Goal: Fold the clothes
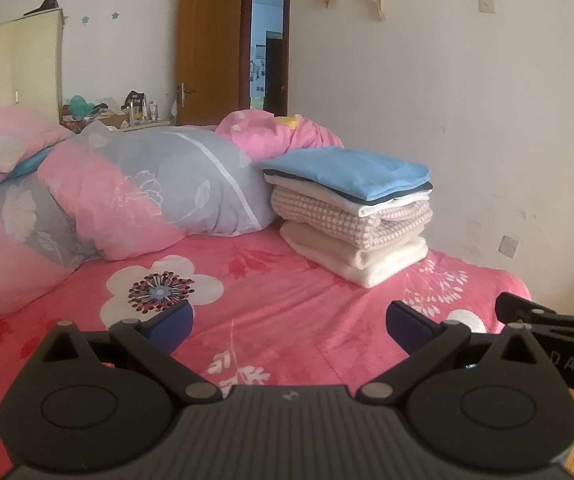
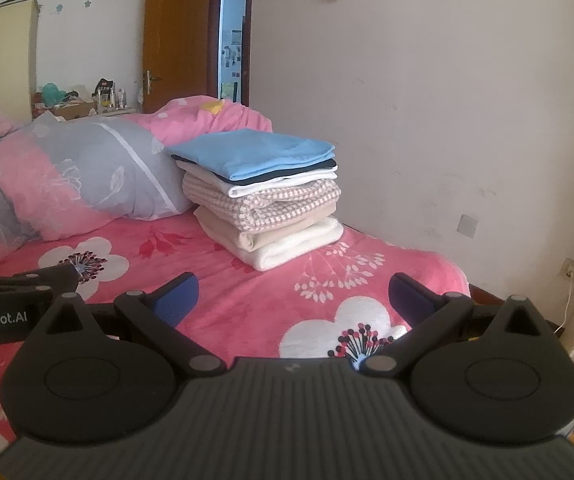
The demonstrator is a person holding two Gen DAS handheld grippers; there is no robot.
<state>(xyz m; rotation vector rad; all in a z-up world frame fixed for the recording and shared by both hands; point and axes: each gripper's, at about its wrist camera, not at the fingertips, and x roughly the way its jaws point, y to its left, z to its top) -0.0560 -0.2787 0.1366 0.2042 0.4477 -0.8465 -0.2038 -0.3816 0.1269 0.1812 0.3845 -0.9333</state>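
At the far left a cream wardrobe stands against the wall, with a cluttered side table just to its right and a brown wooden door standing ajar beyond that. On the bed, covered in a pink floral sheet, a pink pillow lies at the left edge and a bunched pink-and-grey quilt spreads toward the middle. The left gripper hovers low over the sheet with its blue-padded jaws spread wide and nothing between them. Right of the quilt, touching it, sits the stack of folded clothes: a blue piece on top, then a thin dark layer and a white one, a pink checked piece under those, and cream and white folds at the bottom. The stack rests on the bed near the white wall. The right gripper is held just beside the left one, likewise over the sheet, its jaws wide apart and empty; in its own view the stack lies ahead, slightly left of centre. Further right, a cable hangs from a wall socket near the floor.
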